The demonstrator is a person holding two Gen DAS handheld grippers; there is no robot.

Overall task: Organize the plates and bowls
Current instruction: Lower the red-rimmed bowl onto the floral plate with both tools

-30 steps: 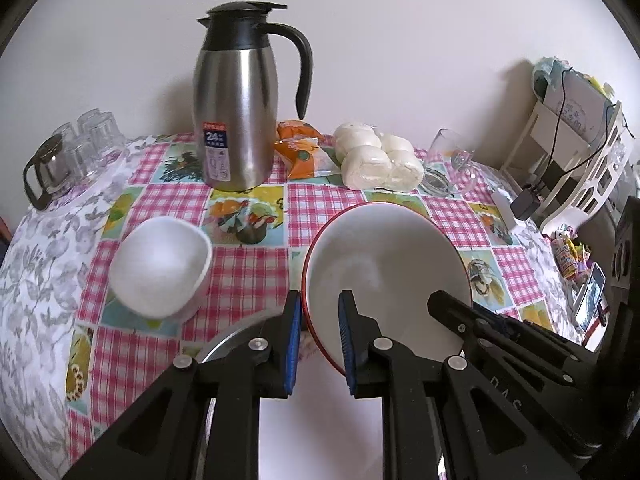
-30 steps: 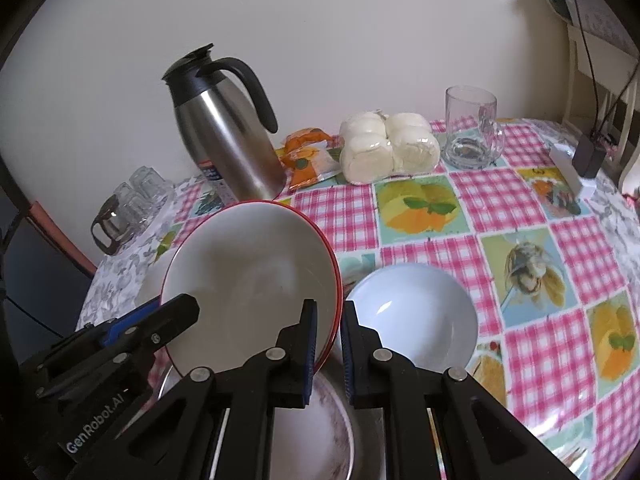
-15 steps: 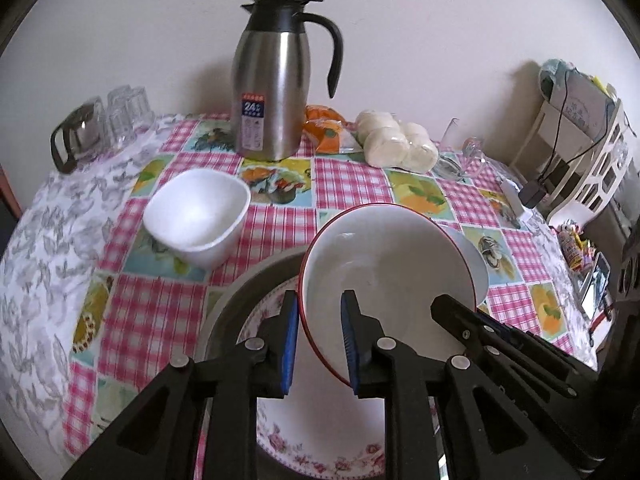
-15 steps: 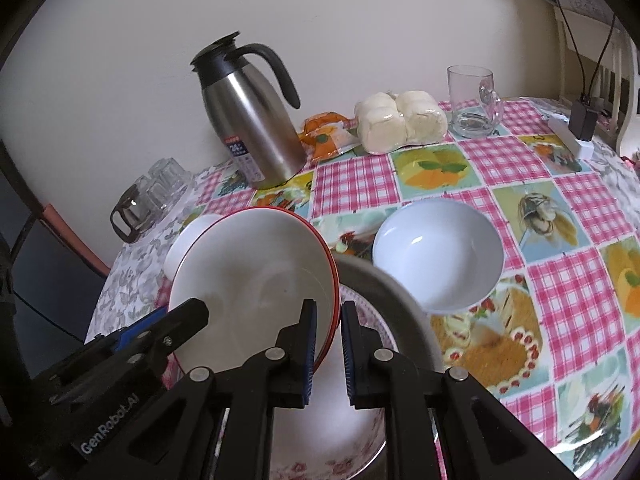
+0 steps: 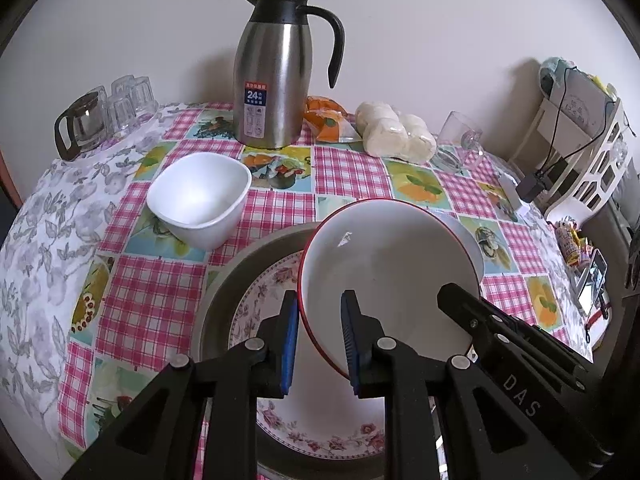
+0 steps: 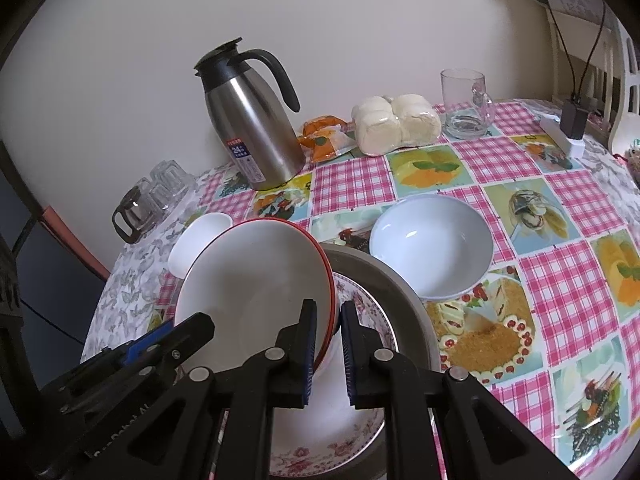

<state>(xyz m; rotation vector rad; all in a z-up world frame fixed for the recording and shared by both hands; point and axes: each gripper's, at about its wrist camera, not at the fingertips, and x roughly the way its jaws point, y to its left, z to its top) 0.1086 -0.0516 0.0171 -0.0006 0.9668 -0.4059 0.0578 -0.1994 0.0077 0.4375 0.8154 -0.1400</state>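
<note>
A white bowl with a red rim (image 5: 384, 264) (image 6: 256, 292) hangs tilted between both grippers. My left gripper (image 5: 319, 344) is shut on its left rim. My right gripper (image 6: 327, 350) is shut on its right rim. The bowl is over a floral plate (image 5: 320, 436) (image 6: 340, 440) that lies in a grey metal basin (image 5: 224, 300) (image 6: 400, 292). A white squarish bowl (image 5: 199, 199) (image 6: 200, 236) stands left of the basin. A pale blue bowl (image 6: 431, 245) stands right of it, mostly hidden in the left wrist view.
On the checked tablecloth at the back stand a steel thermos jug (image 5: 276, 76) (image 6: 248, 120), an orange snack pack (image 6: 324, 136), wrapped buns (image 5: 394, 136) (image 6: 396, 124) and a glass mug (image 6: 466, 102). Small glasses and a glass pot (image 5: 100, 116) sit far left. A white rack (image 5: 580, 136) stands right.
Both grippers have drawn back and up with the red-rimmed bowl. More of the basin and floral plate shows below it. The bowl stays gripped on both sides.
</note>
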